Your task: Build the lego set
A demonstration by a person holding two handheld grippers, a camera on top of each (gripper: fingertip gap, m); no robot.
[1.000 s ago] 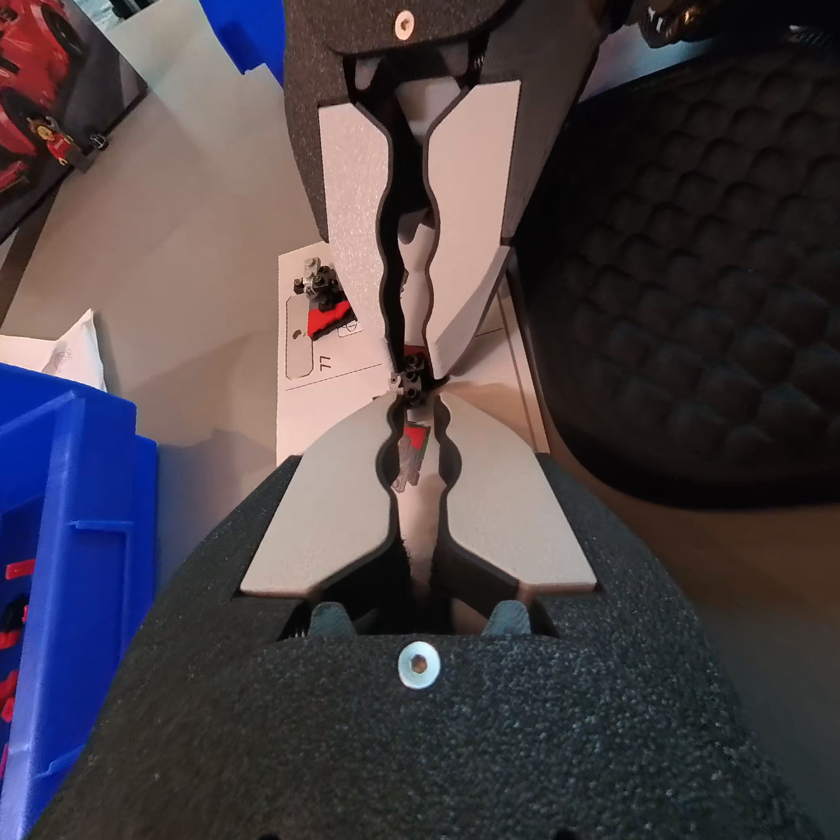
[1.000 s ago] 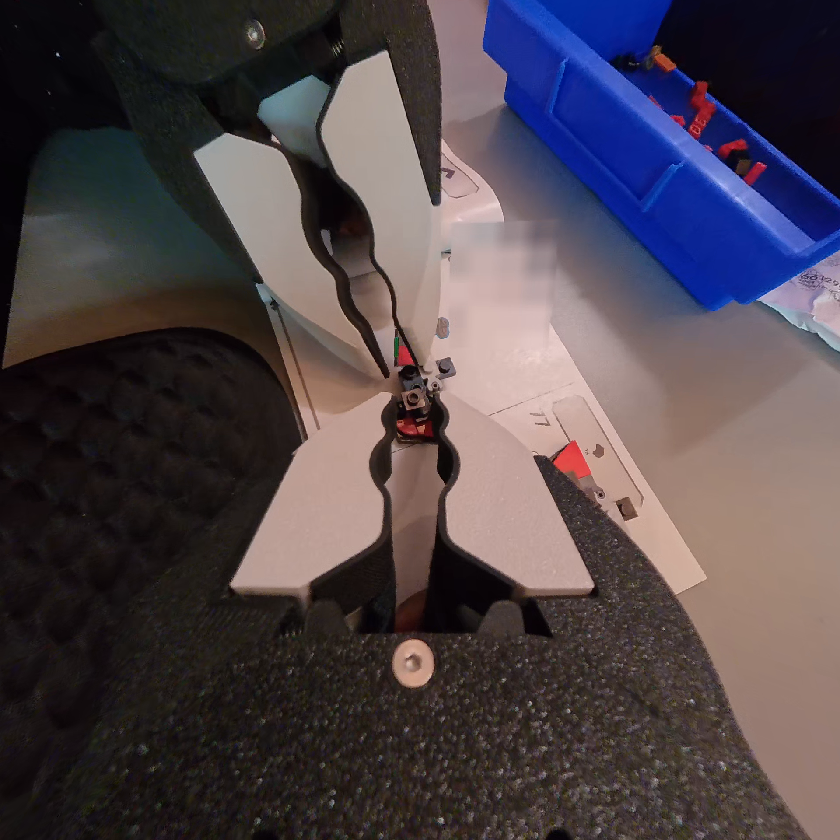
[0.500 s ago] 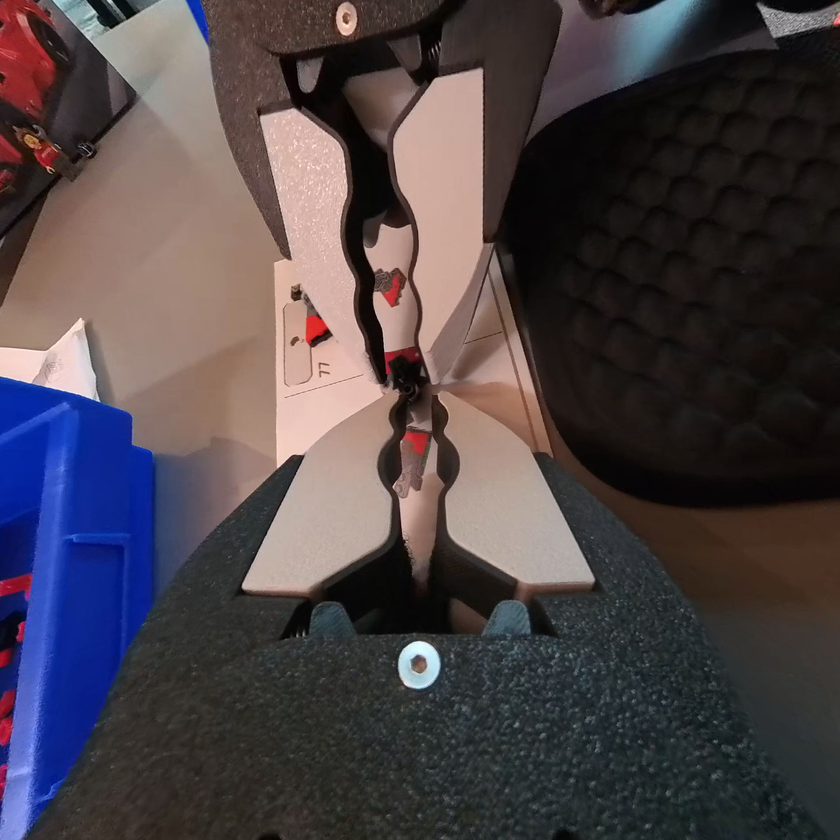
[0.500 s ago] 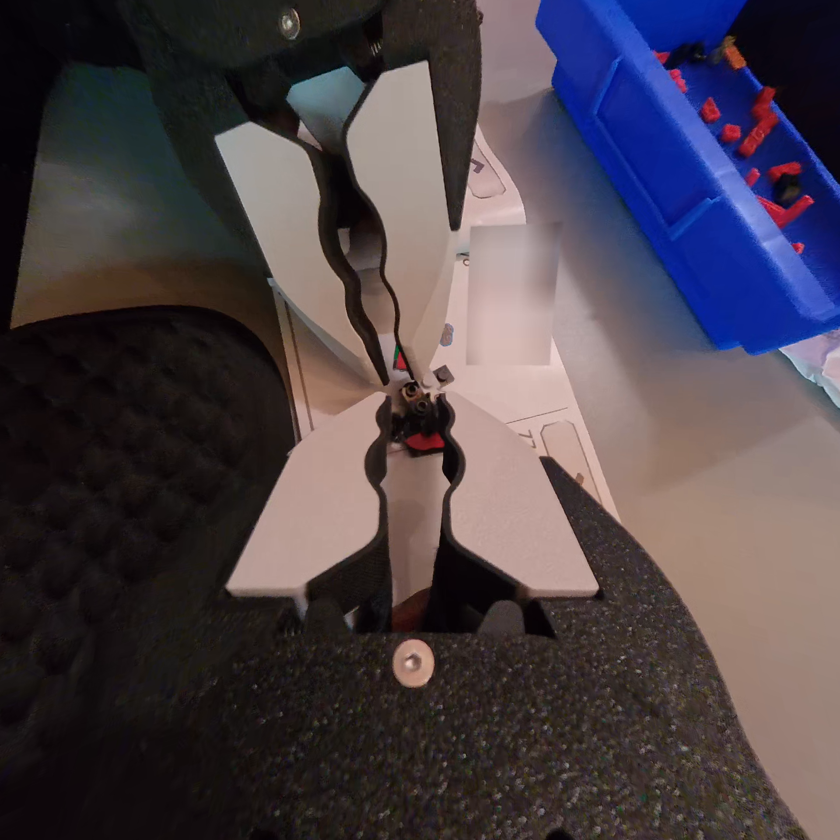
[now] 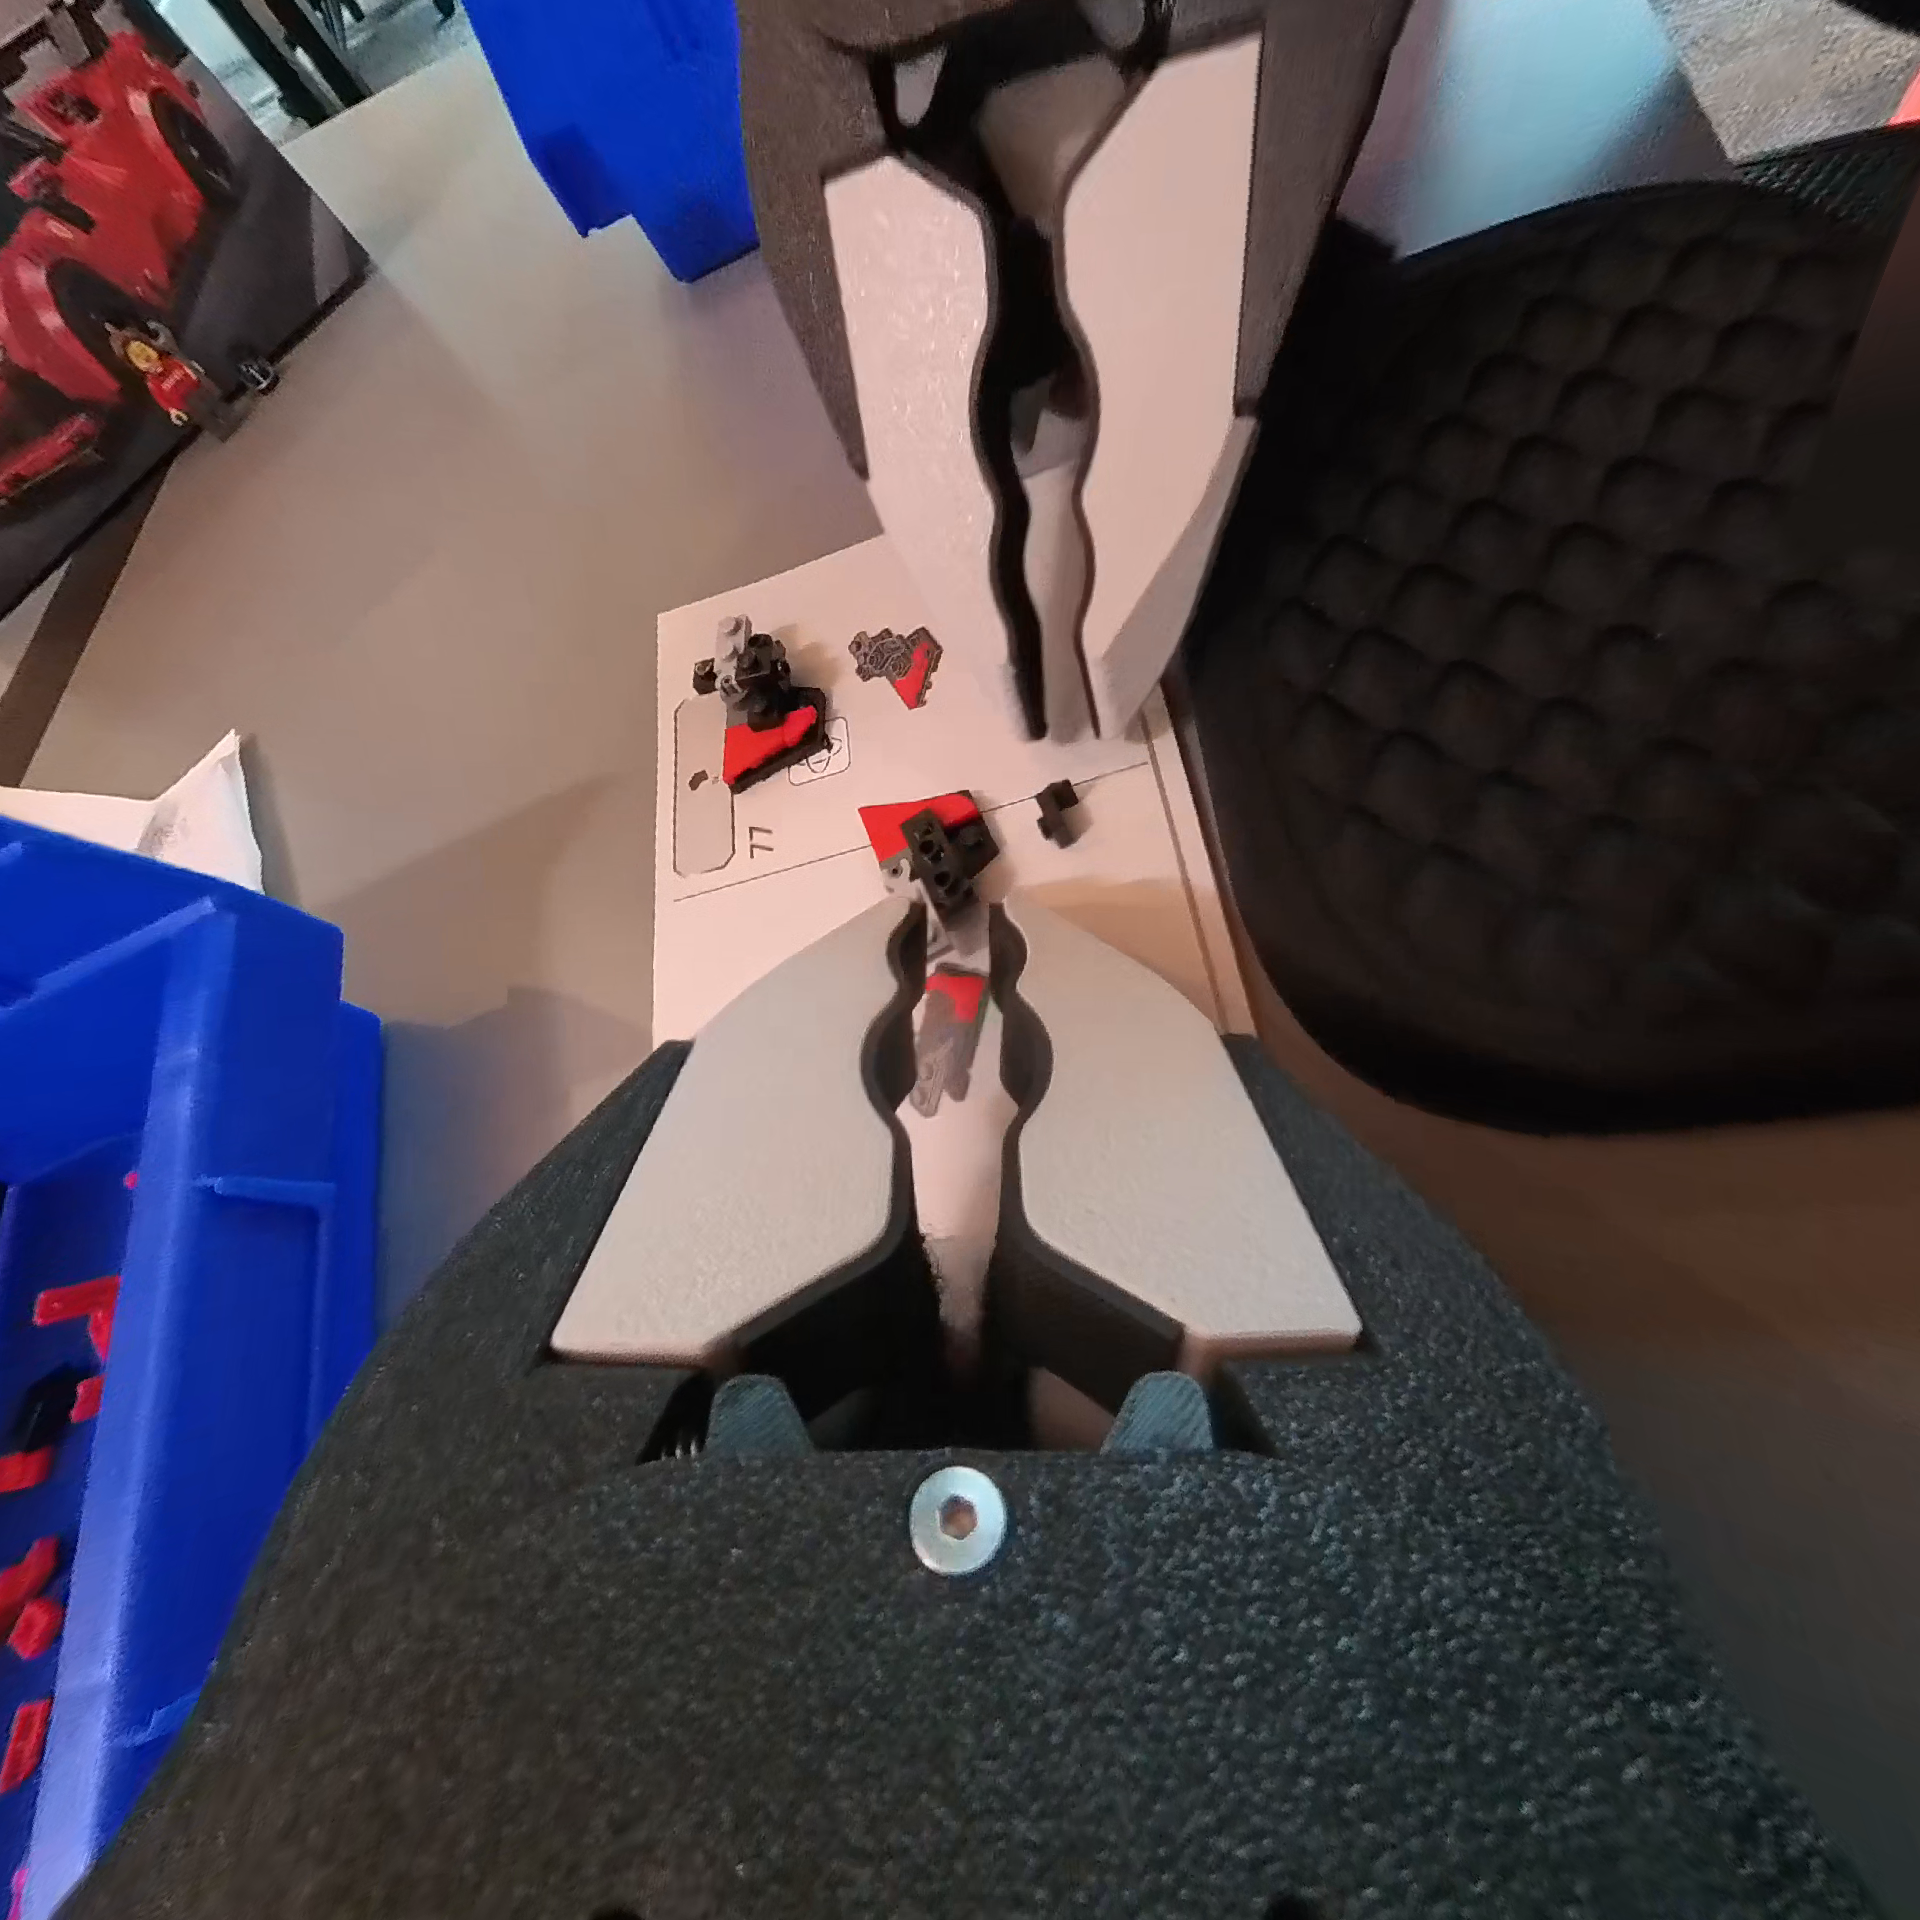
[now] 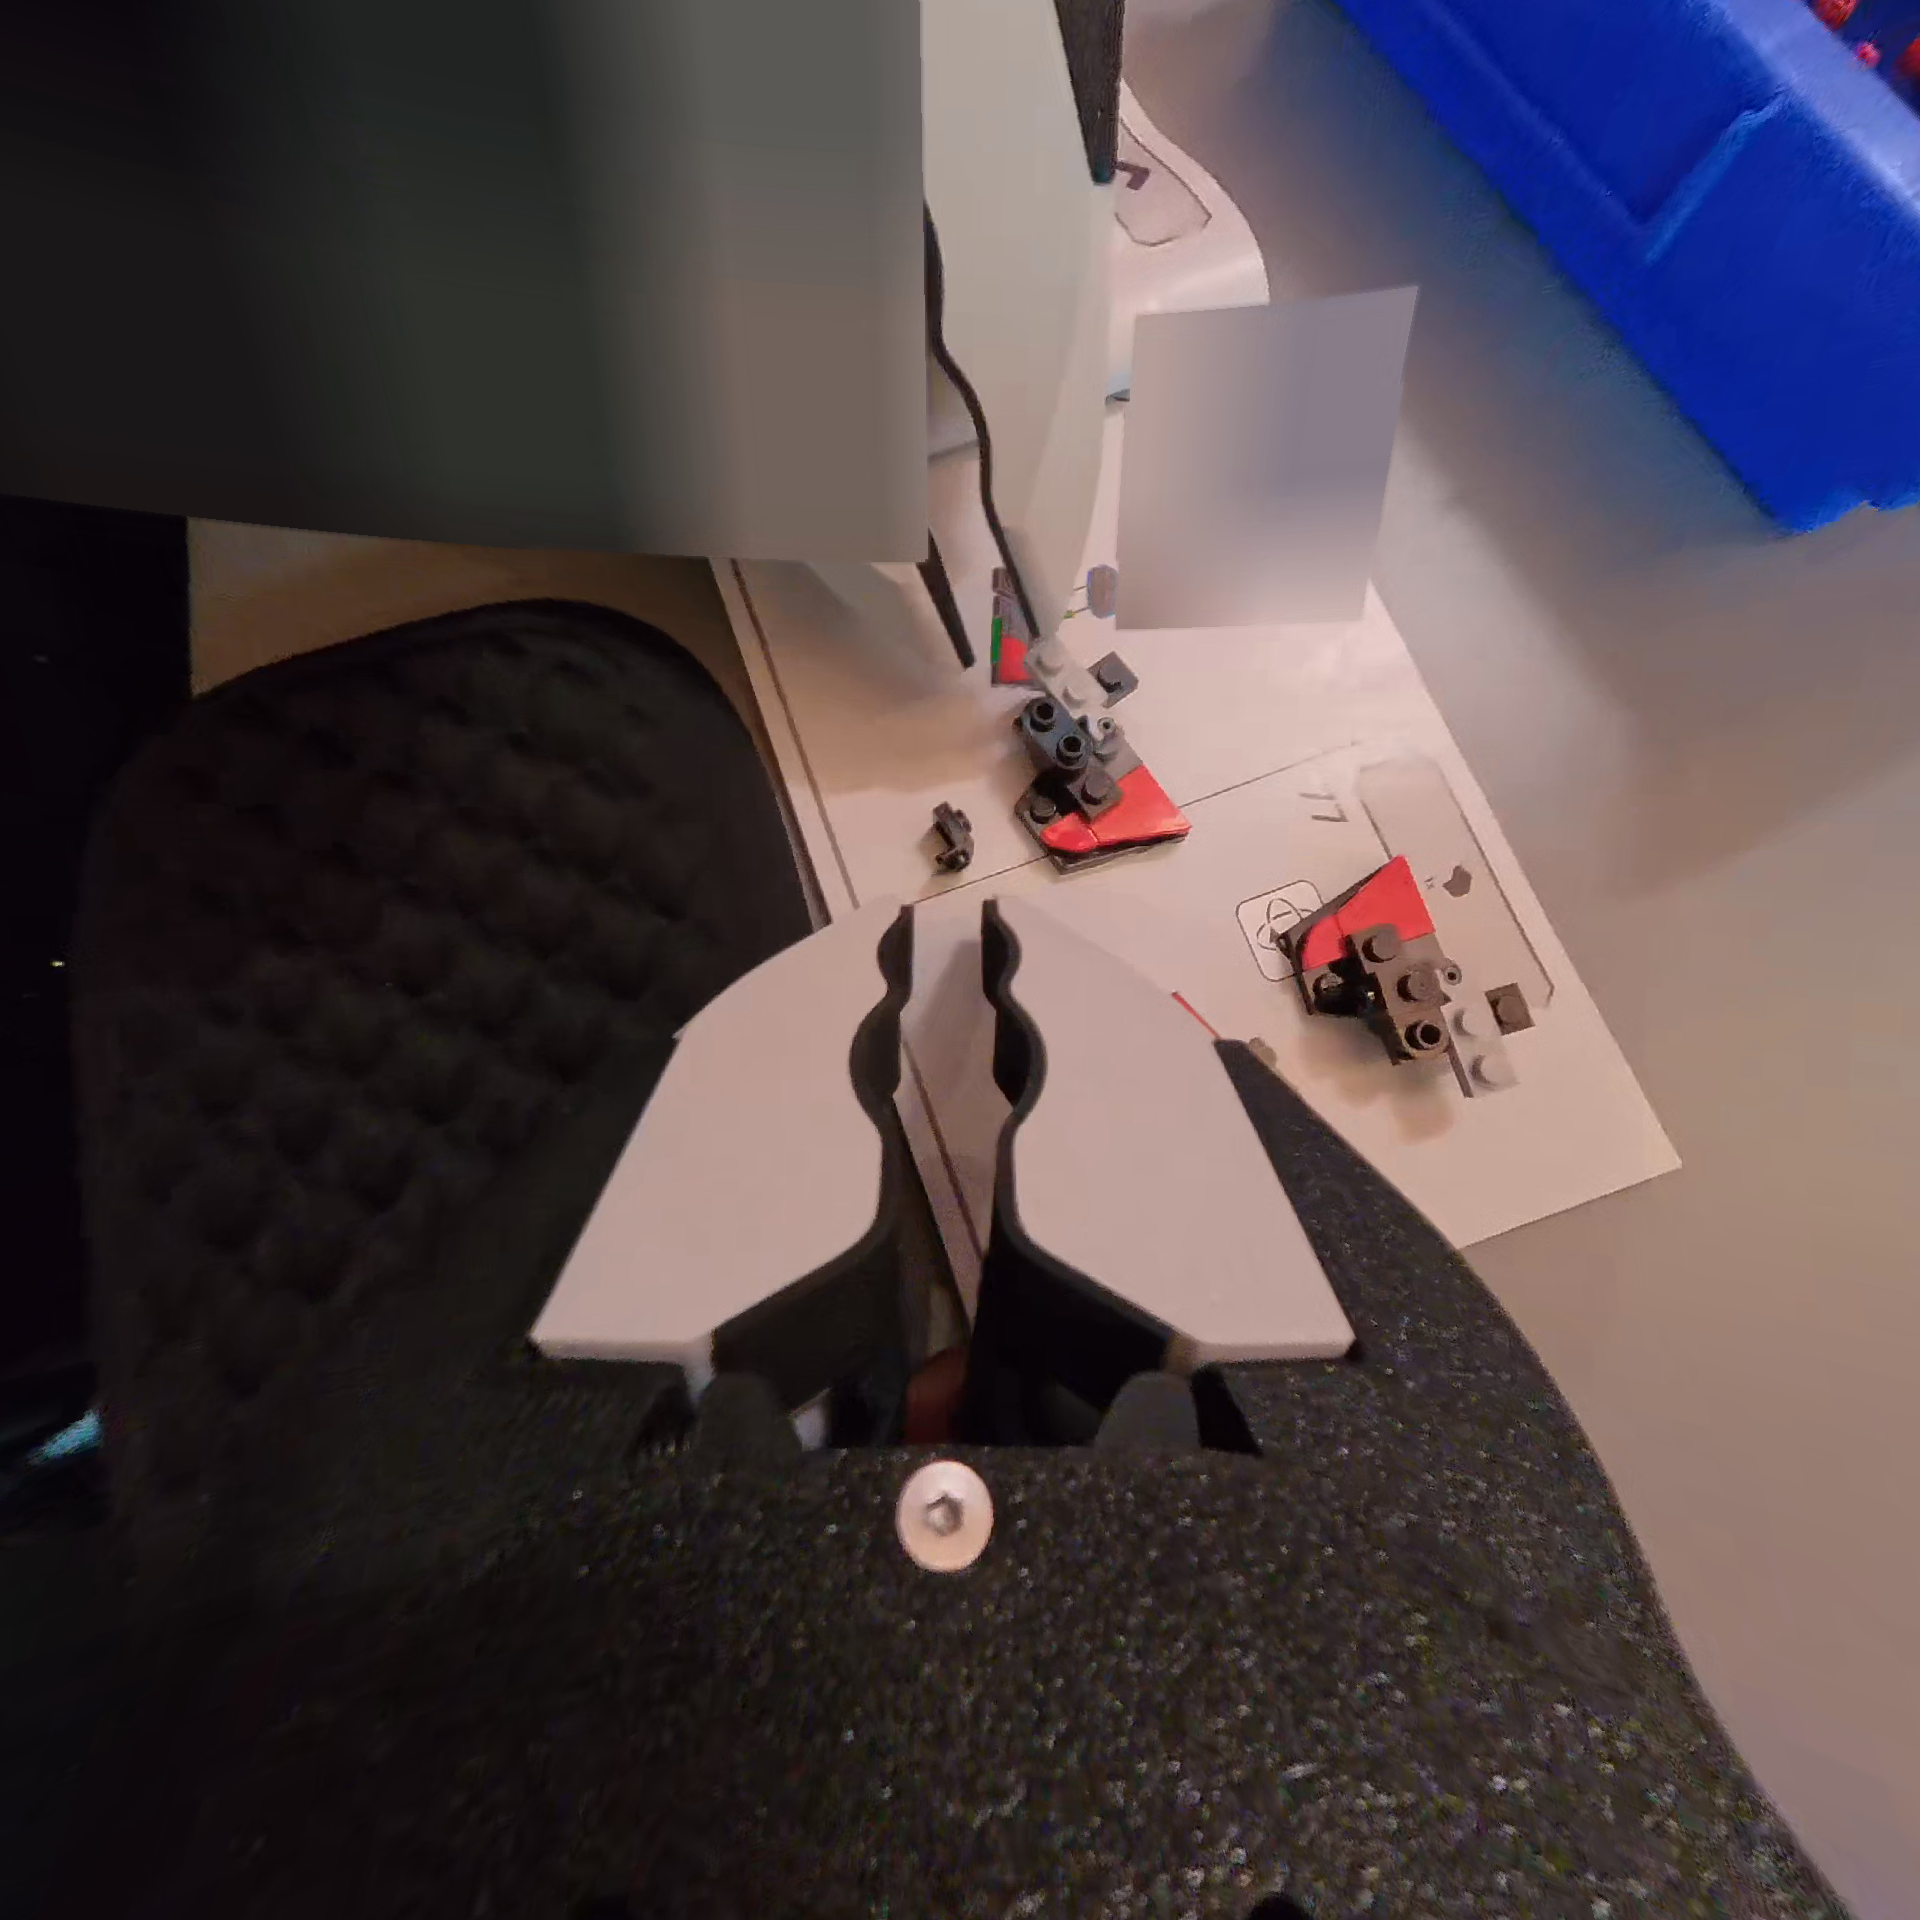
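Note:
My left gripper (image 5: 951,914) is shut on the grey end plate of a red, black and grey lego sub-assembly (image 5: 935,847), which sits low on the white instruction sheet (image 5: 748,935). It also shows in the right wrist view (image 6: 1086,774), held from the far side. My right gripper (image 6: 945,914) is slightly open and empty, a short way back from the assembly; it hangs above the sheet in the left wrist view (image 5: 1049,727). A small black piece (image 6: 951,836) lies loose on the sheet between my right gripper and the assembly.
A second red and black sub-assembly (image 6: 1382,977) lies on the sheet to the right. Blue parts bins stand at the sides (image 5: 156,1195) (image 6: 1714,208). A black quilted cushion (image 6: 416,935) borders the sheet. A set box (image 5: 94,260) lies far left.
My right gripper has let go, opened and drawn back from the assembly it was pressed against. A small black piece now lies loose on the sheet. My left gripper still holds the assembly.

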